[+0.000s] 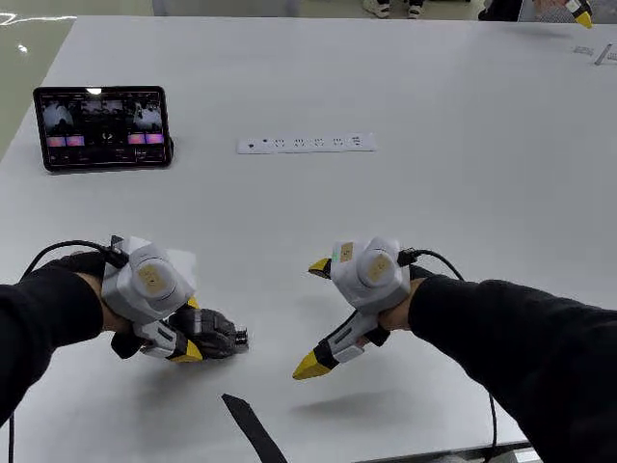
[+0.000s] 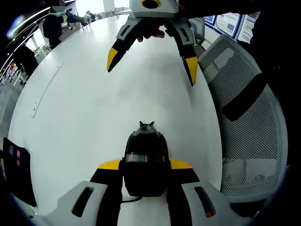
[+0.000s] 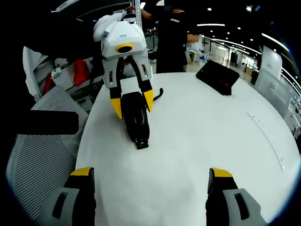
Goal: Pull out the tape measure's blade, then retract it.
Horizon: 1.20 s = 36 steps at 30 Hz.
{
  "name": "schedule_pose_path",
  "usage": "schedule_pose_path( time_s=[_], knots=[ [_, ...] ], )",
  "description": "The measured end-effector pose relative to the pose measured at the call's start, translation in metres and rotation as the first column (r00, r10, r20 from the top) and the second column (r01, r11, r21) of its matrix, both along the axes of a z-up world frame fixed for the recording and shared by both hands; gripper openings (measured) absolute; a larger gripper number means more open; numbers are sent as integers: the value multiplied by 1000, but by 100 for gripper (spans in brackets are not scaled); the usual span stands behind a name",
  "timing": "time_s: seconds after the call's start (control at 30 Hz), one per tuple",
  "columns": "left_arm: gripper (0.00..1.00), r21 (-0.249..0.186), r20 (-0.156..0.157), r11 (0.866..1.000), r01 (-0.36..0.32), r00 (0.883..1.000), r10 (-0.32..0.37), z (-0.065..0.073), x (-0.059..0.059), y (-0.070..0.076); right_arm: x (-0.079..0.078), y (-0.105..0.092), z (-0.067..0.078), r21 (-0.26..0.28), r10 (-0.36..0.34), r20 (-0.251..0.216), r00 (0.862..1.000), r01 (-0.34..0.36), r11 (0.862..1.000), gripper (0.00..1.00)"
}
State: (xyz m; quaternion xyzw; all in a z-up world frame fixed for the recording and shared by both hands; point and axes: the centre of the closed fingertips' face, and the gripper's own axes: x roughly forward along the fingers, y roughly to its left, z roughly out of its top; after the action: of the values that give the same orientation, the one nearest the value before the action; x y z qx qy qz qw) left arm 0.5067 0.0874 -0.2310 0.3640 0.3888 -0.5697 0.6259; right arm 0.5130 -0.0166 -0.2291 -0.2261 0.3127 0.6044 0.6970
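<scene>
Two hand-held tools over a white table (image 1: pixel 434 193). My left tool (image 1: pixel 191 328) is clamped on a black tape measure (image 2: pixel 146 160), one yellow-tipped jaw on each side of the case. The tape measure sits low on the table, near my edge and left of centre. Its mouth points towards my right tool (image 1: pixel 315 316). The small metal hook (image 3: pixel 142 143) of the blade sits at that mouth, with no blade drawn out.

My right tool is spread wide and grips nothing. It faces the tape measure across a stretch of bare table and is not touching it.

I judge this to be the start of the pull: the case is secured and the blade has yet to be caught. The next move calls for bringing the right tool to the hook, pinching it between the jaw tips, then drawing it straight away while the left tool holds the case steady.

A tablet (image 1: pixel 101 125) and a white power strip (image 1: pixel 306 144) lie farther back, well apart from the work.
</scene>
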Motion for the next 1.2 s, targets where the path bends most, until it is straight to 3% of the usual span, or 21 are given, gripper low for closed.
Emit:
schedule_pose_path(
  time_s=[0.23,0.5,0.73,0.93,0.97,1.03,1.13,1.2],
  knots=[
    [30,12,26,999,31,999,-31,-4,0,2,1,16,-3,-9,23,1,1000,-23,1000,99],
    [30,7,21,1000,25,999,-25,-5,2,3,3,34,-9,-17,48,36,998,-47,999,99],
    [30,-1,16,1000,18,1000,-18,-5,1,2,4,50,-18,-28,53,28,998,-52,998,99],
    [30,-11,18,1000,10,1000,-9,-5,1,2,5,58,-24,-44,74,54,996,-72,996,99],
    [30,-13,18,1000,7,1000,-7,-5,2,2,4,57,-24,-50,81,53,995,-78,996,96],
    [30,-17,24,1000,6,1000,-6,-5,2,2,2,56,-26,-62,104,65,992,-100,993,79],
    [30,-19,30,1000,5,1000,-4,-5,2,2,0,56,-28,-68,119,59,991,-115,991,77],
    [30,-20,31,1000,4,1000,-3,-5,2,2,0,56,-29,-75,139,71,988,-133,988,69]
  ],
)
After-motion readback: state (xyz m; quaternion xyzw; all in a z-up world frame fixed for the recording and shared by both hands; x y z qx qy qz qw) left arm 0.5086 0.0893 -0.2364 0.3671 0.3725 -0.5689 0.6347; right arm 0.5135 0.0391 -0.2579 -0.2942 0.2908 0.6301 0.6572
